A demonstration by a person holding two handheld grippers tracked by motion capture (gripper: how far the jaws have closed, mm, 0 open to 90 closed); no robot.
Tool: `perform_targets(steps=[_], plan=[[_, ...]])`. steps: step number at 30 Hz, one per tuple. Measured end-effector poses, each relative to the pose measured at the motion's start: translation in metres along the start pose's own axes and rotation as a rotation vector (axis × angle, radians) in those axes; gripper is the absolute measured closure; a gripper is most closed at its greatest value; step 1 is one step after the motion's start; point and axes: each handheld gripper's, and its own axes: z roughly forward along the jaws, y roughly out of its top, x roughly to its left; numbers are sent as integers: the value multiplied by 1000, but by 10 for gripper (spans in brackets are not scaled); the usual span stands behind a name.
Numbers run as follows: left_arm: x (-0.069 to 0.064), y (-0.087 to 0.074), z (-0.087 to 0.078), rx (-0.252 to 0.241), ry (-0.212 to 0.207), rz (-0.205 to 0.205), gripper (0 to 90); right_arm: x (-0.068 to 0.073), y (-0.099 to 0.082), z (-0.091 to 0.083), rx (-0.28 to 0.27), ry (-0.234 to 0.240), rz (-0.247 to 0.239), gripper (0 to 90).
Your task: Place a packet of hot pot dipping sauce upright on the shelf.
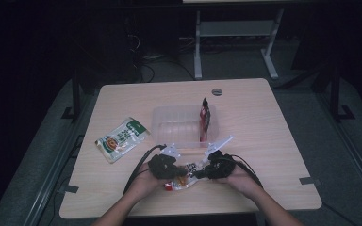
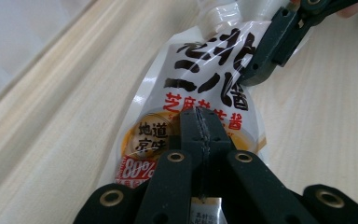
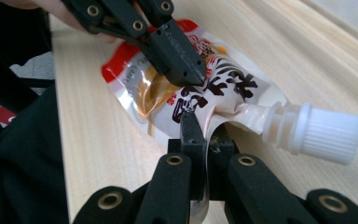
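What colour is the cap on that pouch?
White, with ribbed sides; the cap on the pouch is clearest in the right gripper view.

Dim lab or workshop, bare wooden table [image 1: 259,141], metal bench frame [image 1: 235,42] behind, cables on floor [image 1: 155,66]

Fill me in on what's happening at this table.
A person holds a spouted sauce pouch with both grippers at the near edge of the table. The left gripper is clamped on its printed body, the right gripper on the film near the white cap. A clear plastic tray and a green packet lie beyond.
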Motion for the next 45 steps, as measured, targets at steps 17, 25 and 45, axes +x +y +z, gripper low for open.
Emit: perform_targets(steps=[17,25,45], plan=[[10,-13,-44,-34,22,-20,894,7,5,-33,-94,26,-47,894],[4,-9,-34,-20,9,7,895,11,8,-41,-144,57,-79,894],[-19,6,-6,-42,-59,53,879,23,20,-47,-239,94,-134,895]])
